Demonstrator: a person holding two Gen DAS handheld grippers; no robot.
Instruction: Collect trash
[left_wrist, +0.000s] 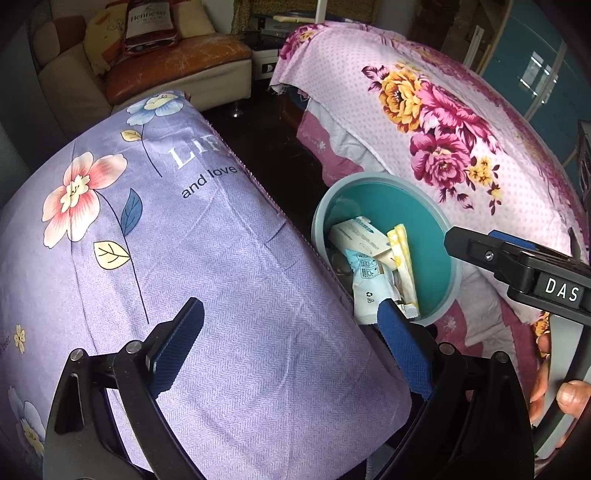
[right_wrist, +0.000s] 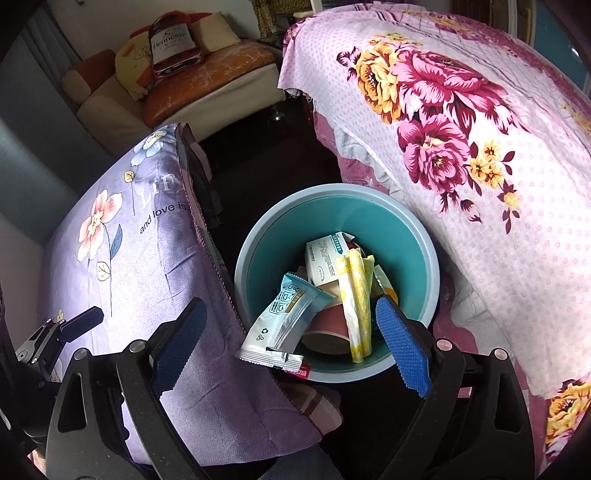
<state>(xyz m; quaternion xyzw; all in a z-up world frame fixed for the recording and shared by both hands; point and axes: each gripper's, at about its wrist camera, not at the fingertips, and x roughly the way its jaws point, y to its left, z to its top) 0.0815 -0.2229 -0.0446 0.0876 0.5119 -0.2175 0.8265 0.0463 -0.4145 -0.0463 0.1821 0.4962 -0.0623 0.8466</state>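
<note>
A round bin (right_wrist: 424, 266) with a grey rim and teal inside stands on the dark floor between a purple quilt and a pink bed. It holds trash: a white and blue wrapper (right_wrist: 280, 321), a yellow wrapper (right_wrist: 356, 306), a white box (right_wrist: 325, 258) and a red paper cup (right_wrist: 328, 325). My right gripper (right_wrist: 291, 306) is open and empty above the bin's near rim. My left gripper (left_wrist: 291, 310) is open and empty over the purple quilt (left_wrist: 184, 240), left of the bin (left_wrist: 432, 229). The right gripper's finger (left_wrist: 480, 251) shows over the bin.
The pink floral bedspread (right_wrist: 480, 147) fills the right side. A sofa with cushions (right_wrist: 207, 85) stands at the back. The left gripper's finger (right_wrist: 74, 325) shows at the lower left of the right wrist view.
</note>
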